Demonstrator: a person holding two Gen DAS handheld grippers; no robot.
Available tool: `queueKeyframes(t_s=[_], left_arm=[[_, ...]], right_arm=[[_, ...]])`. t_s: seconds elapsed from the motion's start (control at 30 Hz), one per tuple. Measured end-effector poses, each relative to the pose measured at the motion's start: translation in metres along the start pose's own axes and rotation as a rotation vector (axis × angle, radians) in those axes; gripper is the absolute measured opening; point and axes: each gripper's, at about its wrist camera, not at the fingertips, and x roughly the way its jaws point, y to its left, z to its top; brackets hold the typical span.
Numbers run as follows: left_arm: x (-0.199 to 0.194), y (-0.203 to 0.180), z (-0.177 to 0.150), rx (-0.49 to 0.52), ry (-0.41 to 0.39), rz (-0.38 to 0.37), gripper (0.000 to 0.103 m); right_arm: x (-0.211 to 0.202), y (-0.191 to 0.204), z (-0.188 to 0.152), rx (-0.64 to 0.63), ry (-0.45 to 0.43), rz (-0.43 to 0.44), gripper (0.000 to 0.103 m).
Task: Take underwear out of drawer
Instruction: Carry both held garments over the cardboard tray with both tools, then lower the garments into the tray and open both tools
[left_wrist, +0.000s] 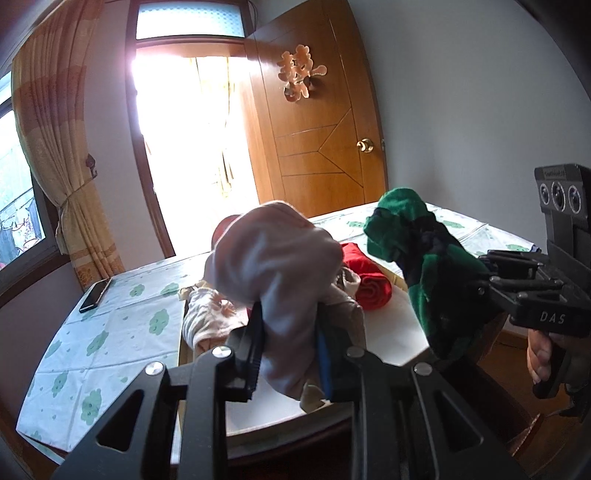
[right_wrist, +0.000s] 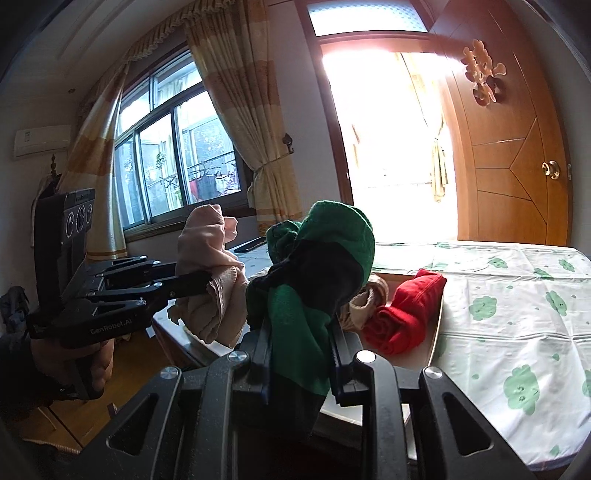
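1. Left gripper (left_wrist: 288, 354), black two-finger tool with blue pad on one finger, is clamped on a pale pink-beige bunched cloth garment (left_wrist: 273, 266); the cloth sits between the fingers and bulges up above the tips, with a tail hanging below them.
2. Right gripper (right_wrist: 301, 363), same black build, is clamped on a green and dark navy knit-look garment (right_wrist: 317, 280); the fabric stands up out of the fingers and droops over at the top.
3. Both garments are lifted, held above the open white-lined wooden drawer (left_wrist: 399, 328), not resting in it.
4. In the left wrist view the right gripper (left_wrist: 476, 269) comes in from the right edge, with the green garment (left_wrist: 417, 266) just beside the pink one. In the right wrist view the left gripper (right_wrist: 207, 284) comes in from the left, with the pink garment (right_wrist: 210, 258) at its tips. The two bundles are near each other; touching or not, cannot tell.
5. Left in the drawer: a rolled red cloth piece (left_wrist: 369, 277), a cream printed cloth heap (left_wrist: 210, 317), and a beige crumpled piece (right_wrist: 369, 299) beside the red roll.
6. Around the drawer is a white sheet with green cloud print (right_wrist: 509, 314).
7. A black phone (left_wrist: 95, 295) lies flat on the sheet, well apart from the grippers.
8. Farther back: an orange-brown wooden door with brass knob (left_wrist: 321, 140), a bright open doorway (left_wrist: 192, 147), and a tied yellow striped curtain (left_wrist: 59, 147) by a window.
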Motion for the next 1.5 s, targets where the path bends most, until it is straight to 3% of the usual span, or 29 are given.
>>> queueKeyframes(t_s=[0.2, 0.43, 0.63, 0.97, 1.33, 1.5], left_arm=[[0.03, 0.001, 0.019, 0.012, 0.039, 0.01, 0.023], [0.062, 0.014, 0.04, -0.043, 0.091, -0.023, 0.023], [0.091, 0.021, 0.053, -0.047, 0.174, -0.045, 0.023], [0.138, 0.032, 0.054, -0.106, 0.313, -0.089, 0.023], [0.176, 0.038, 0.05, -0.156, 0.388, -0.098, 0.023], [0.181, 0.034, 0.045, -0.154, 0.389, -0.088, 0.025]], right_arm=[[0.014, -0.022, 0.02, 0.041, 0.013, -0.031, 0.026], [0.037, -0.039, 0.04, 0.071, 0.054, -0.085, 0.026], [0.062, -0.05, 0.057, 0.074, 0.103, -0.129, 0.026], [0.099, -0.06, 0.065, 0.098, 0.184, -0.177, 0.026], [0.133, -0.065, 0.069, 0.113, 0.255, -0.201, 0.026], [0.149, -0.072, 0.062, 0.128, 0.332, -0.226, 0.026]])
